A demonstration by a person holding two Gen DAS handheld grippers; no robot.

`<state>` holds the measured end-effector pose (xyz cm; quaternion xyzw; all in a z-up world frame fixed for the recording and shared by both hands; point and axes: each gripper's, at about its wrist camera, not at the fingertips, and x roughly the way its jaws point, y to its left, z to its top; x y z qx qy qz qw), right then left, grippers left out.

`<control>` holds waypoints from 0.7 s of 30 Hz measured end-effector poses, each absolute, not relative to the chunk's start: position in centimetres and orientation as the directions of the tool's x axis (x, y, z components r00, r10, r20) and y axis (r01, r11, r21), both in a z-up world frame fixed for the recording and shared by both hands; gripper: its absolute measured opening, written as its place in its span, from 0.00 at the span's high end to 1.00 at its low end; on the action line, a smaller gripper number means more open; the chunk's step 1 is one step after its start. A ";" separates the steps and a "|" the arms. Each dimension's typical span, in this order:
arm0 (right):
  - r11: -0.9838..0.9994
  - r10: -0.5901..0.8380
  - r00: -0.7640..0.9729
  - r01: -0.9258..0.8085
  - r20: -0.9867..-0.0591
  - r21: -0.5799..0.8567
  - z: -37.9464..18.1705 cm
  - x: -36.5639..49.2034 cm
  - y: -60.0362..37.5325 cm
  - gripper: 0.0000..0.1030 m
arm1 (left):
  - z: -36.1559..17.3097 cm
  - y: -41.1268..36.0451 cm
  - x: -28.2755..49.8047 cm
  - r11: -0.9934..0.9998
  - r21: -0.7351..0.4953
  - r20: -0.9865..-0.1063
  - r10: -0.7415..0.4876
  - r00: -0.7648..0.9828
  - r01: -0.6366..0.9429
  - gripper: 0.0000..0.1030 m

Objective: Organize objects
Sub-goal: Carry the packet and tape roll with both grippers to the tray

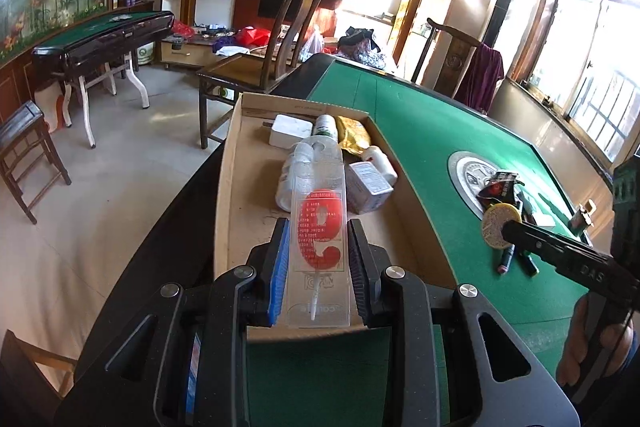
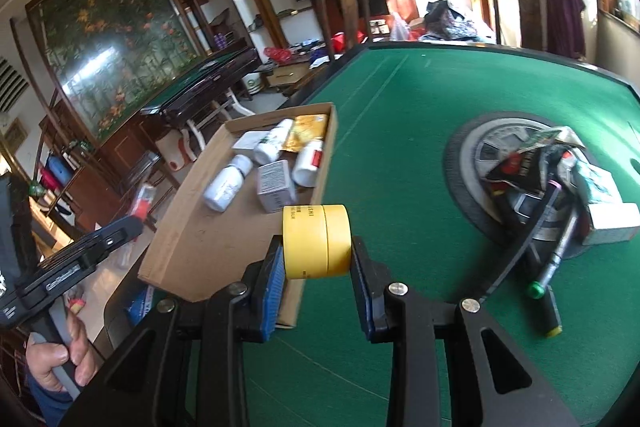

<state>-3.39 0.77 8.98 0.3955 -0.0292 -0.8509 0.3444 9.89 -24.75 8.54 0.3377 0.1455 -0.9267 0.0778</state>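
My left gripper [image 1: 319,233] is shut on a clear plastic pack with a red number candle [image 1: 318,227], held over the near part of a shallow cardboard box [image 1: 232,163]. The box holds white bottles [image 1: 290,175], a small white carton [image 1: 366,185], a gold packet [image 1: 352,135] and a flat white box [image 1: 290,131]. My right gripper [image 2: 318,247] is shut on a yellow round tin [image 2: 316,241], held above the green felt table [image 2: 400,115] just right of the cardboard box [image 2: 188,251]. In the left wrist view the right gripper [image 1: 502,227] appears with the yellow tin [image 1: 498,225].
A pile of loose items [image 2: 536,163] lies on the table's round centre plate [image 2: 476,147]: packets, a small white box [image 2: 612,223], pens [image 2: 552,267]. Wooden chairs [image 1: 296,35] stand beyond the table. A person's hand [image 2: 60,359] holds the left gripper's handle.
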 end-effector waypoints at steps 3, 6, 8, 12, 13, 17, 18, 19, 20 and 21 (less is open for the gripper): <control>-0.747 -0.619 -0.437 0.584 -0.653 0.317 9.3 -3.4 -0.9 0.70 | 8.2 -26.4 8.4 -0.947 -0.205 -0.669 -0.050 -0.742 0.248 0.73; -0.732 -0.630 -0.404 0.595 -0.663 0.333 9.1 -3.9 -2.6 0.70 | 7.9 -28.1 7.1 -0.944 -0.209 -0.687 -0.045 -0.726 0.257 0.74; -0.726 -0.630 -0.374 0.596 -0.681 0.344 8.8 -4.4 -3.8 0.70 | 7.8 -29.3 6.2 -0.940 -0.212 -0.696 -0.046 -0.716 0.267 0.73; -0.711 -0.633 -0.320 0.600 -0.705 0.367 8.4 -5.8 -6.2 0.70 | 7.2 -30.8 4.4 -0.935 -0.221 -0.723 -0.034 -0.690 0.278 0.73; -0.710 -0.632 -0.315 0.601 -0.708 0.367 8.5 -6.2 -6.8 0.70 | 7.1 -30.9 3.9 -0.935 -0.220 -0.730 -0.030 -0.683 0.276 0.73; -0.717 -0.618 -0.295 0.592 -0.729 0.368 8.4 -8.2 -9.3 0.70 | 6.5 -30.9 2.3 -0.938 -0.218 -0.749 -0.017 -0.663 0.270 0.73; -0.717 -0.609 -0.278 0.594 -0.743 0.366 8.2 -8.9 -10.3 0.70 | 6.4 -30.9 2.0 -0.938 -0.219 -0.751 -0.014 -0.660 0.270 0.73; -0.718 -0.609 -0.269 0.587 -0.746 0.375 8.0 -9.4 -10.9 0.70 | 6.2 -30.9 1.7 -0.937 -0.222 -0.754 -0.012 -0.657 0.271 0.73; -0.723 -0.608 -0.268 0.575 -0.747 0.382 7.8 -10.1 -11.5 0.70 | 5.9 -30.9 1.4 -0.935 -0.223 -0.758 -0.010 -0.652 0.274 0.73; -0.728 -0.598 -0.268 0.574 -0.755 0.374 7.7 -10.7 -12.4 0.70 | 5.7 -30.9 1.2 -0.934 -0.226 -0.761 -0.007 -0.648 0.276 0.73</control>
